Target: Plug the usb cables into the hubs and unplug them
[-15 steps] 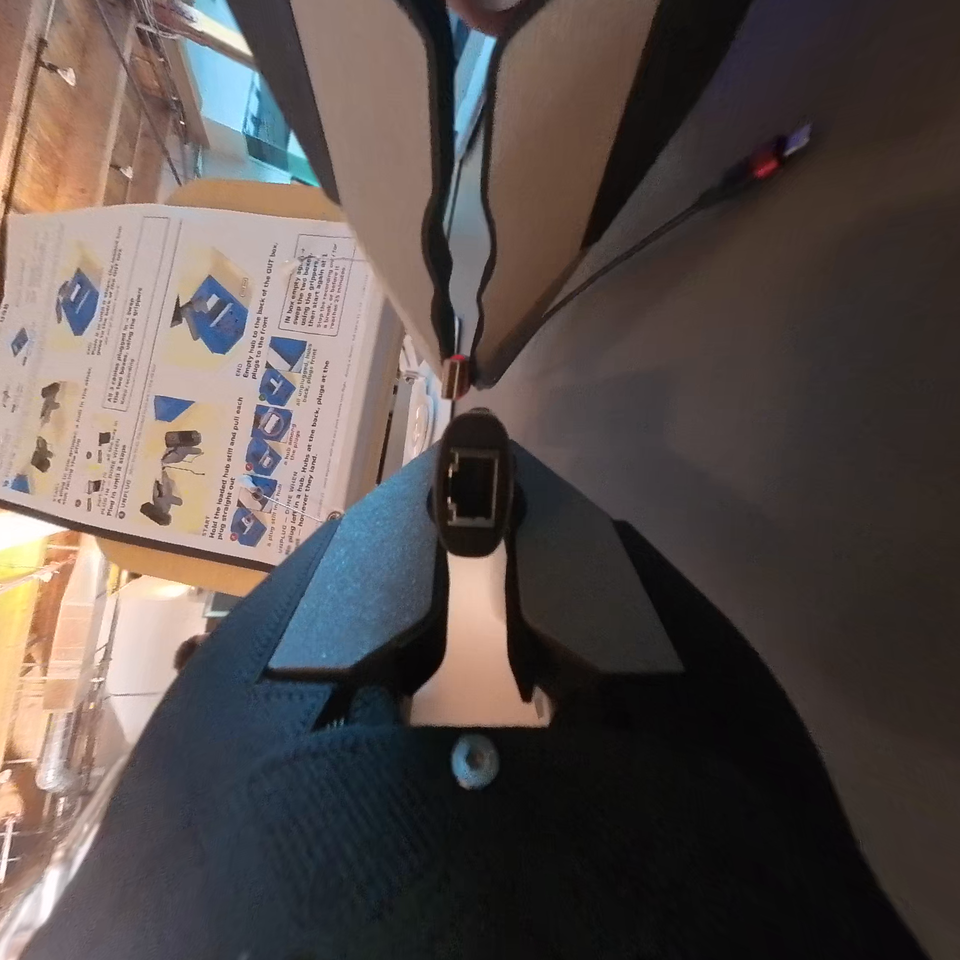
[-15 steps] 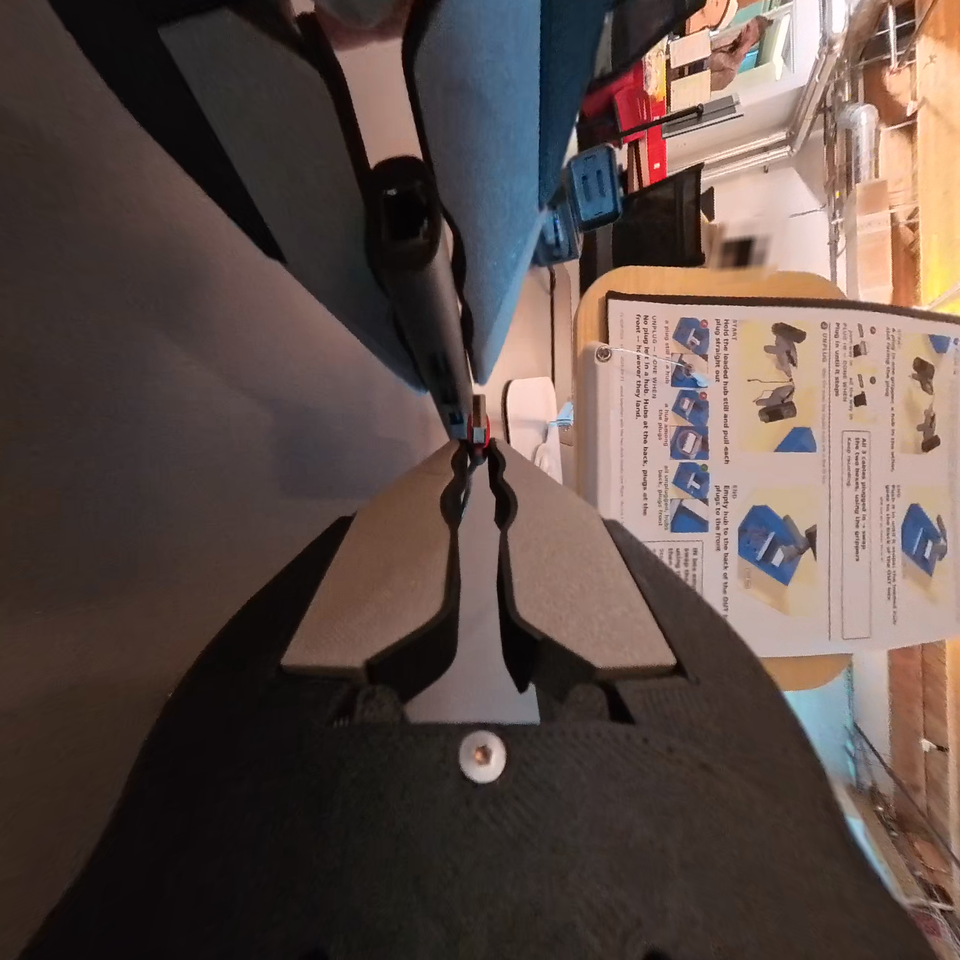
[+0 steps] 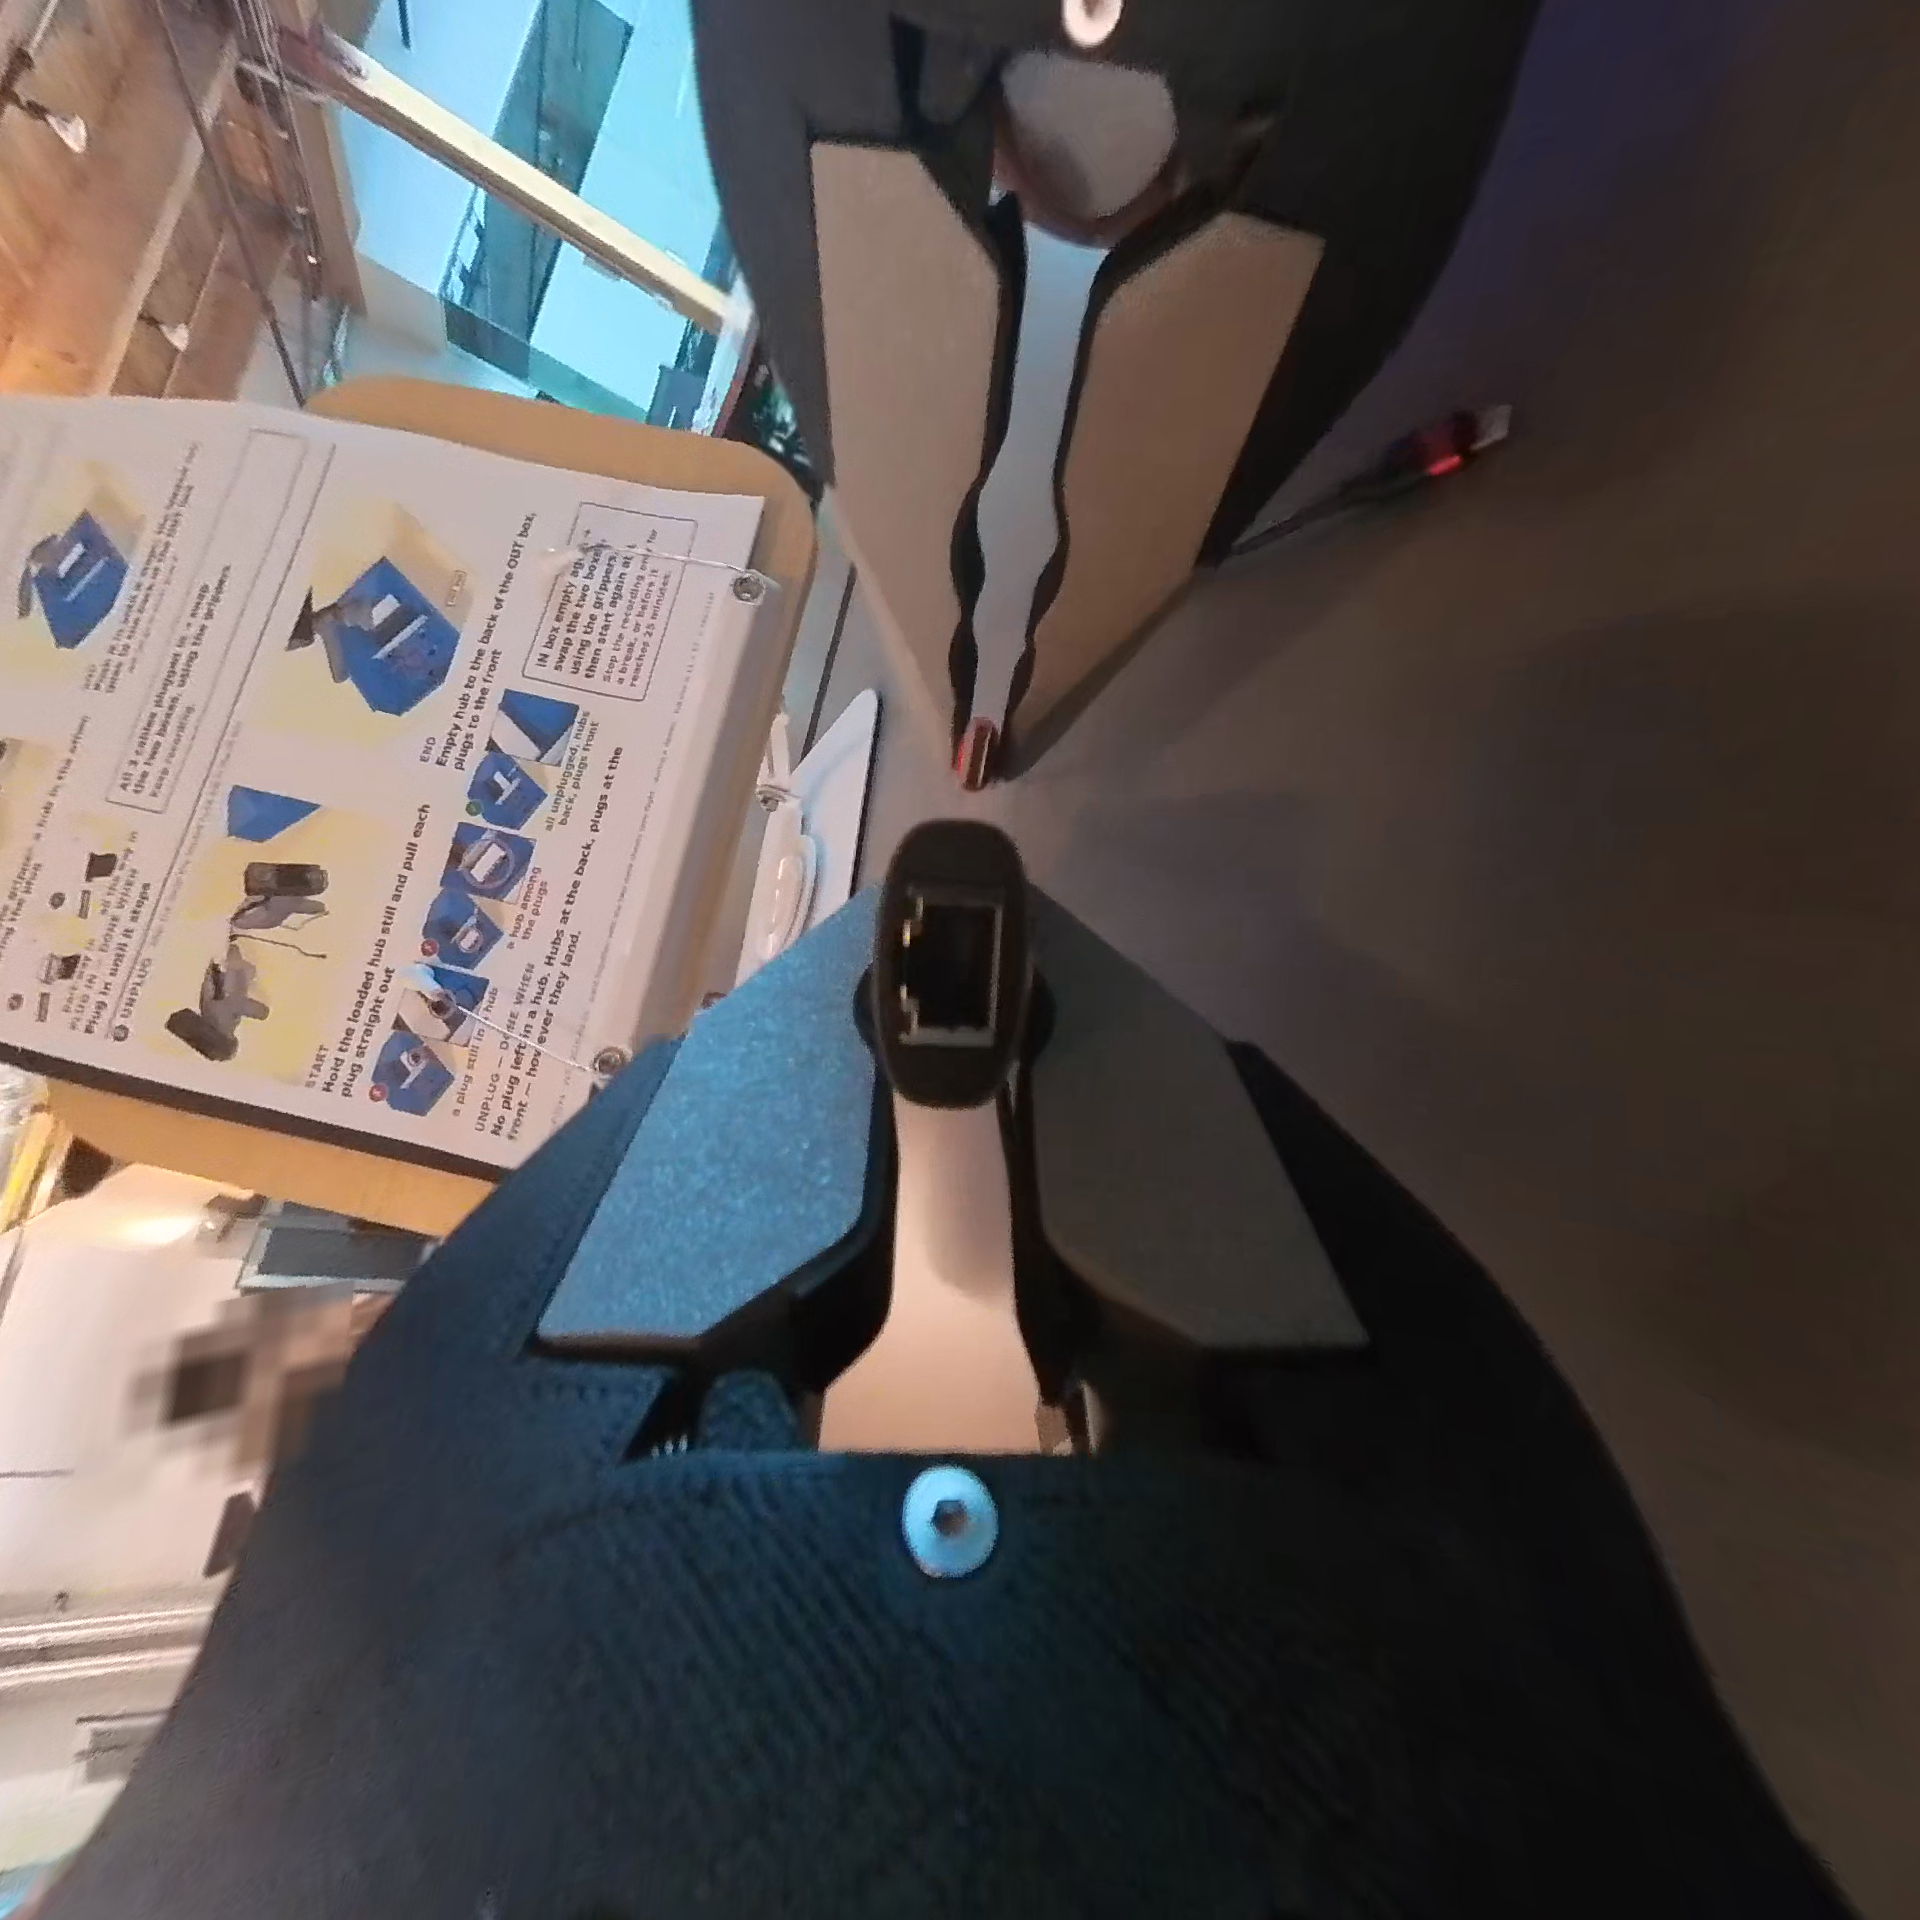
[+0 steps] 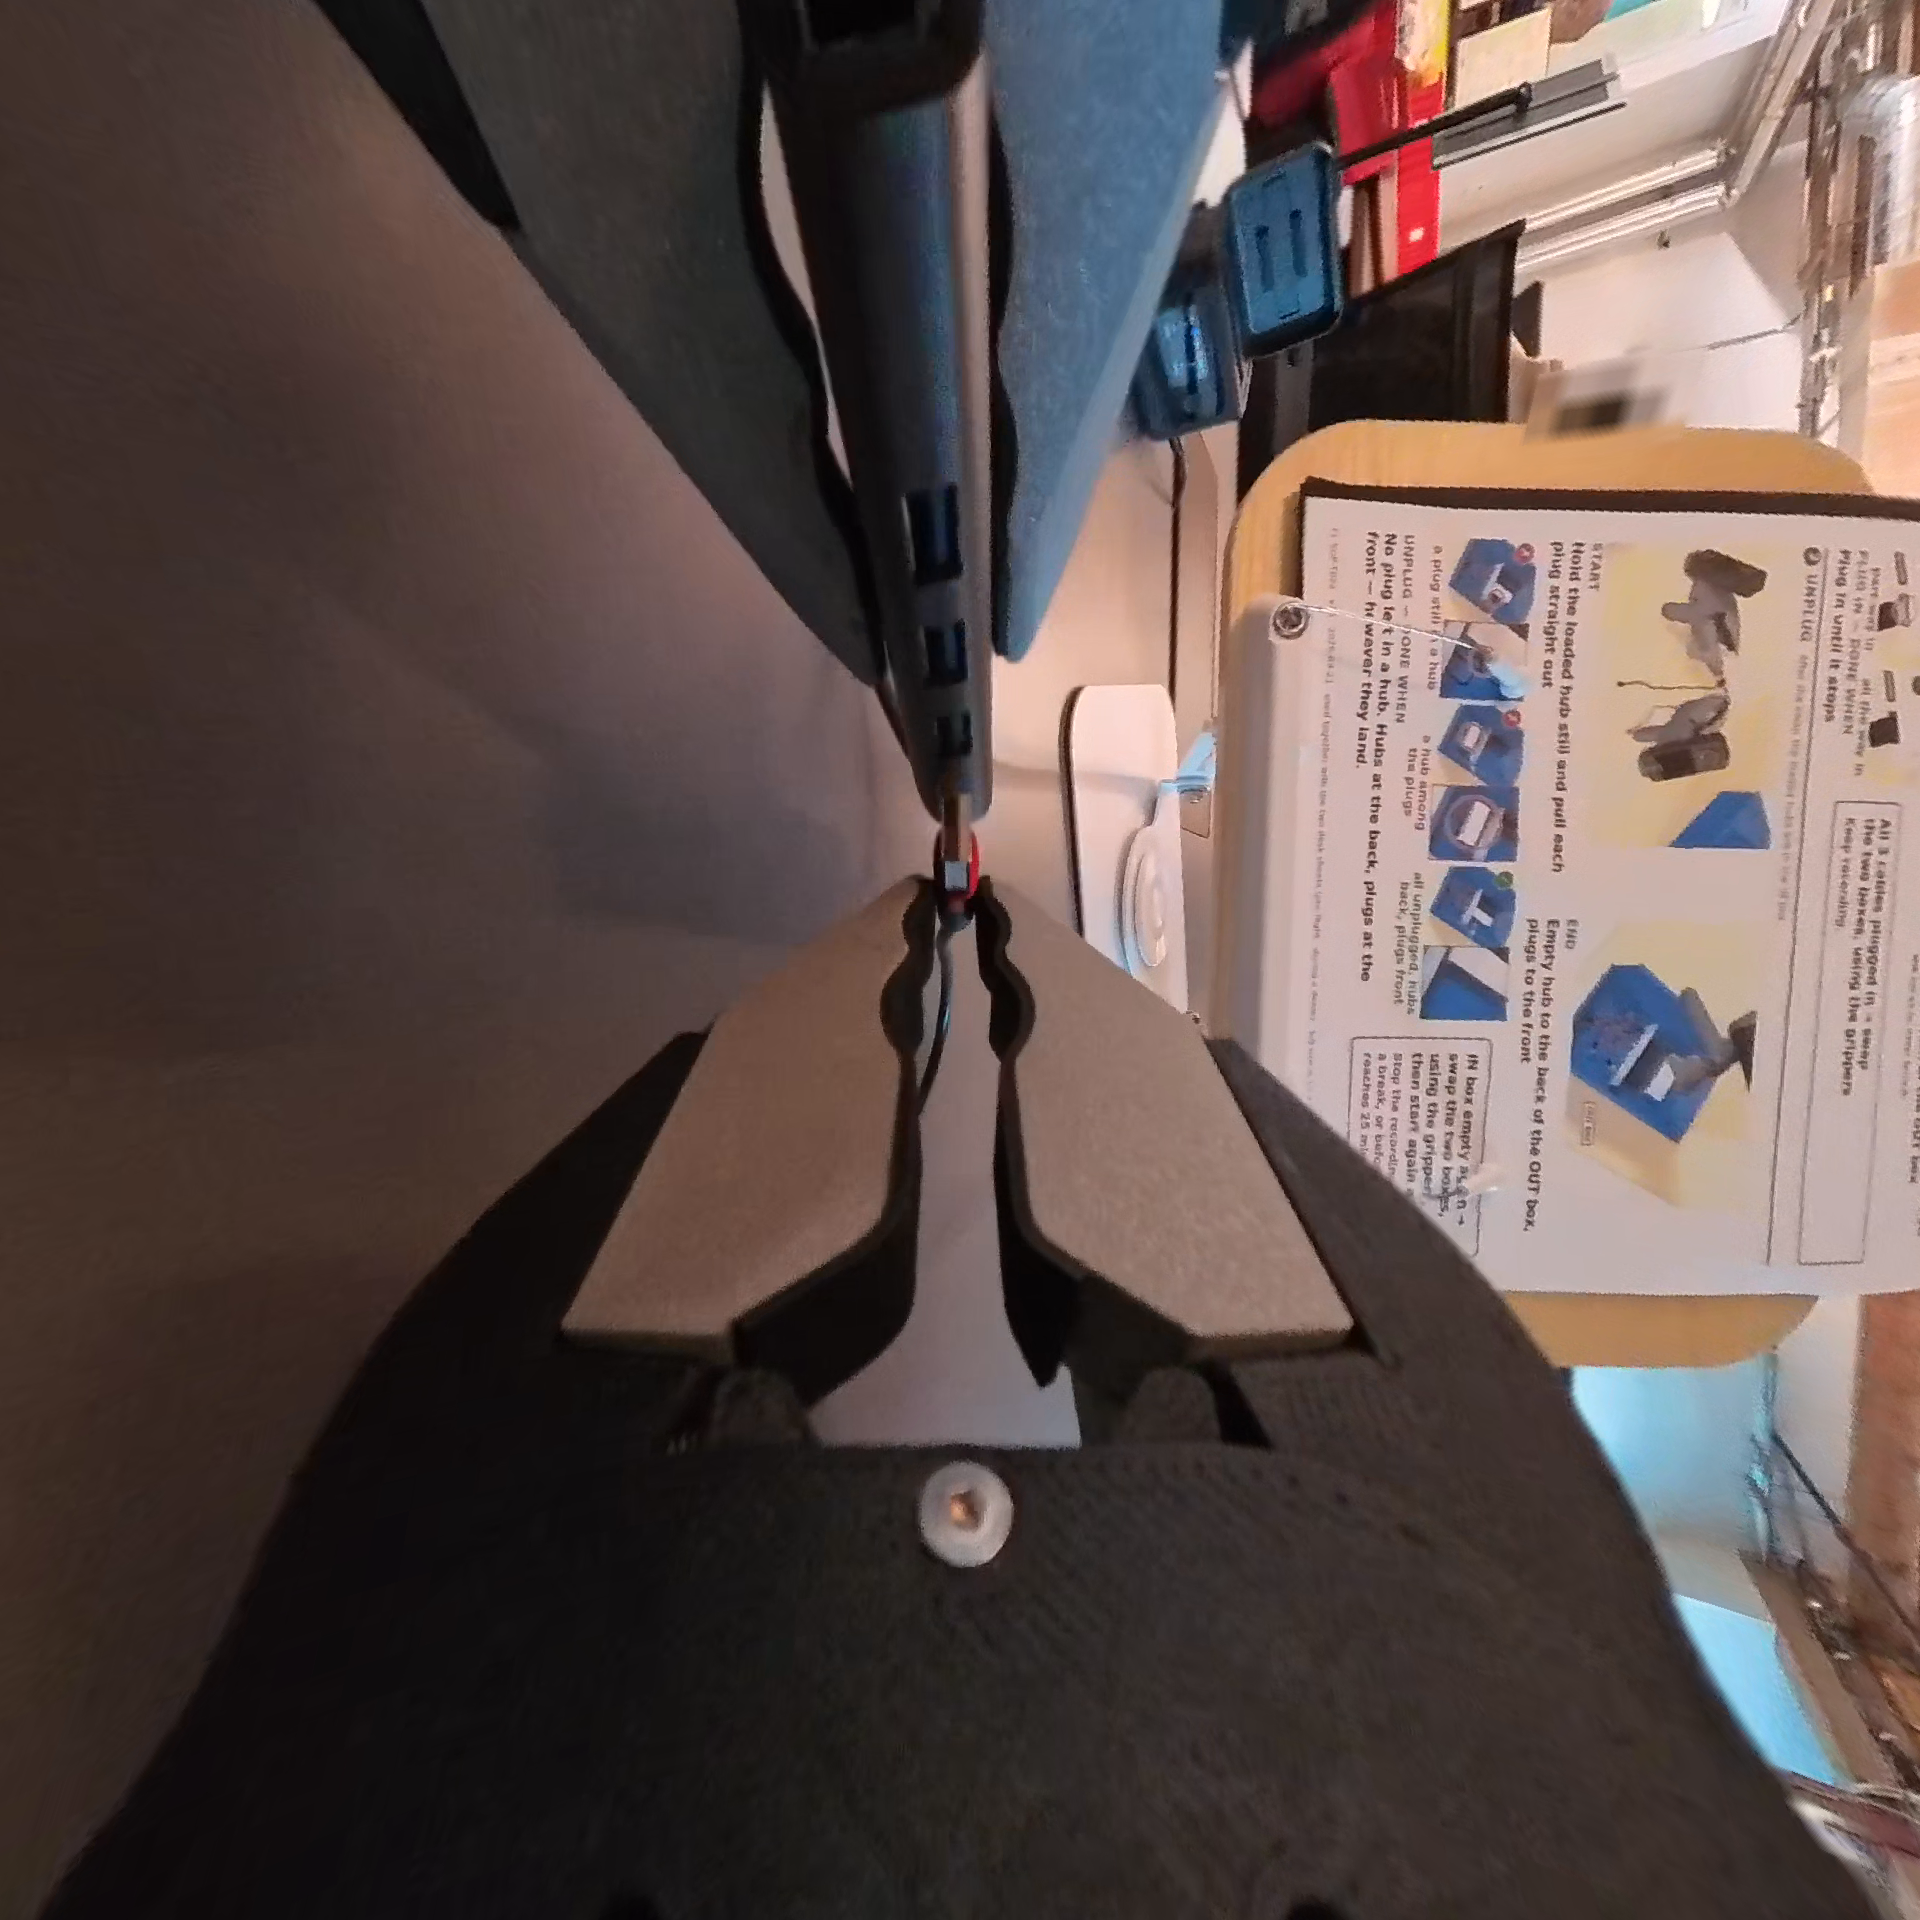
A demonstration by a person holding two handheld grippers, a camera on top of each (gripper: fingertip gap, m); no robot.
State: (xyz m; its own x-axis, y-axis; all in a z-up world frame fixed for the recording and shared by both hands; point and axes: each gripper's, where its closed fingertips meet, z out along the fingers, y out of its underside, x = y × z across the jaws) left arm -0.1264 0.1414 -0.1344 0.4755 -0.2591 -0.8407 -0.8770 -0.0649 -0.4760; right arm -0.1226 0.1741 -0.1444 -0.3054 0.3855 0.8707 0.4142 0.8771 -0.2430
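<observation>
My left gripper (image 3: 956, 906) is shut on a dark hub (image 3: 951, 997) whose network socket faces the camera. The right gripper (image 3: 987, 727), with tan pads, comes from above and holds a red-collared USB plug (image 3: 977, 756) just beyond the hub's far end. In the right wrist view my right gripper (image 4: 954, 894) is shut on that plug (image 4: 956, 868), with its thin cable (image 4: 925, 1039) running back between the pads. The plug's metal tip meets the near end of the grey hub (image 4: 914, 416), below a row of blue ports (image 4: 935, 582). I cannot tell whether it sits in a port.
A second cable with a red plug (image 3: 1449, 447) lies on the grey table (image 3: 1610, 987). An illustrated instruction sheet on a wooden board (image 3: 364, 779) stands beside the table and also shows in the right wrist view (image 4: 1558, 883). A white object (image 4: 1122, 790) lies by it.
The grippers have turned relative to each other, so the hub's side with the blue ports now shows in the right wrist view. The plug stays at the hub's end. Both grips are unchanged.
</observation>
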